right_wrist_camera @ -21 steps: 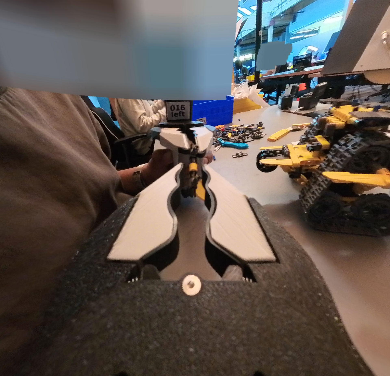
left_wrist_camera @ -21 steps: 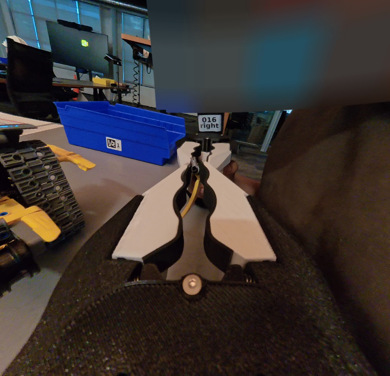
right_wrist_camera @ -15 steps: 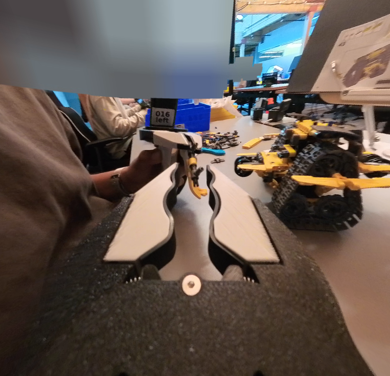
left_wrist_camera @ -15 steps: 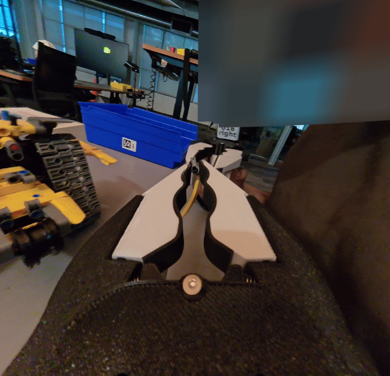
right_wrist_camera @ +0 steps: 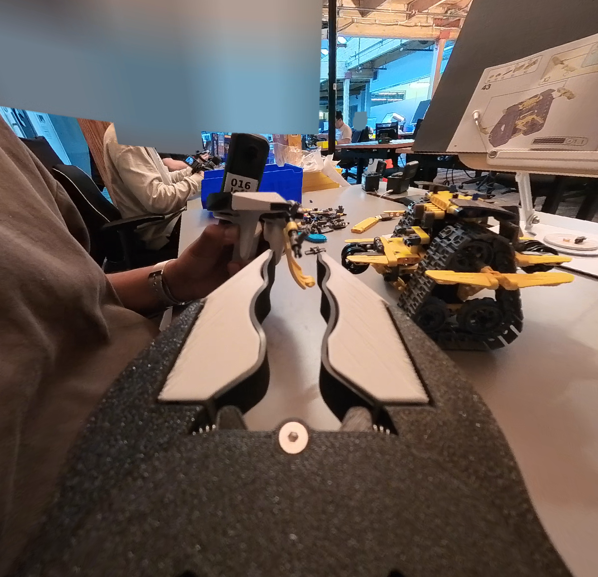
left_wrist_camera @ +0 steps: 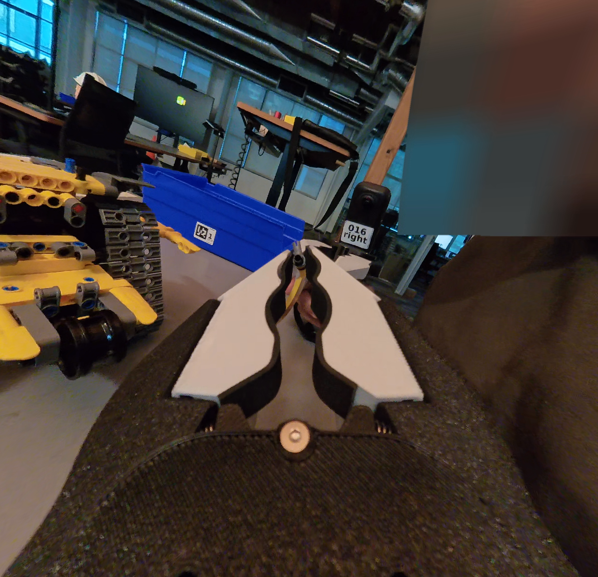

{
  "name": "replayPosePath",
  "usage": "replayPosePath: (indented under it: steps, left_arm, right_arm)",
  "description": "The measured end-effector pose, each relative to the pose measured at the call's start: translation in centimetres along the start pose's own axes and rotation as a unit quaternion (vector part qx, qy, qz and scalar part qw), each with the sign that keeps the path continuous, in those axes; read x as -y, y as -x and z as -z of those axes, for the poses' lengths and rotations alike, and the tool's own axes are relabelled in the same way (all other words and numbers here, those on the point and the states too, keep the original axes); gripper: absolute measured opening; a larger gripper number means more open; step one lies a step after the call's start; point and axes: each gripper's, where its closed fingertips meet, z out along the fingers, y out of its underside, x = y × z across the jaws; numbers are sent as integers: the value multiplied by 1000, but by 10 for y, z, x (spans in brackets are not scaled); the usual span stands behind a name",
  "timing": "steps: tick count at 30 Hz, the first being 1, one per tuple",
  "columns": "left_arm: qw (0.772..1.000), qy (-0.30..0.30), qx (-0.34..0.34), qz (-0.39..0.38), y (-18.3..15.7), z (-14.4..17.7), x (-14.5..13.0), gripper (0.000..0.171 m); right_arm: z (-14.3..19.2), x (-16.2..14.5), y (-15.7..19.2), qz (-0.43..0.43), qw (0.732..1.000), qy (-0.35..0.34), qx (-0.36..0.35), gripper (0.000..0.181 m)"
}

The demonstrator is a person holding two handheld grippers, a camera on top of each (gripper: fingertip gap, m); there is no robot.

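Note:
My left gripper (left_wrist_camera: 299,254) is shut on a small yellow curved part (left_wrist_camera: 295,291) that has a grey pin at its top end. The right wrist view shows the left gripper (right_wrist_camera: 284,218), held by a hand, with the yellow part (right_wrist_camera: 297,267) hanging down from its tips. My right gripper (right_wrist_camera: 294,260) is open and empty, its fingertips either side of the part's lower end without touching it. A yellow and black tracked model vehicle (right_wrist_camera: 453,270) stands on the grey table (right_wrist_camera: 534,383) to the right, and also shows in the left wrist view (left_wrist_camera: 74,270).
A blue bin (left_wrist_camera: 226,215) stands behind the vehicle. Several loose parts (right_wrist_camera: 323,215) lie on the far table, with a blue bin (right_wrist_camera: 284,179) behind them. An instruction booklet on a stand (right_wrist_camera: 534,108) and a small dish (right_wrist_camera: 569,241) are at right. A seated person (right_wrist_camera: 145,179) is behind. Spacing between my two grippers at the tips: around 4 cm.
My right gripper has opened off the yellow part and drawn back. My left gripper keeps hold of the part. Both views have swung toward the vehicle.

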Motion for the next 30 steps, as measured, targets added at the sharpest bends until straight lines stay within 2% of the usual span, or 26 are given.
replayPosePath:
  steps: [9, 30]
  left_arm:
    - [1000, 21, 3, -18, -2, -4, -7, 5]
    - [1000, 24, 6, -20, -1, -4, -7, 5]
  right_arm:
    - [-1, -1, -1, -1, 1000, 3, -2, 25]
    - [-1, -2, -1, 0, 1000, 6, -4, 25]
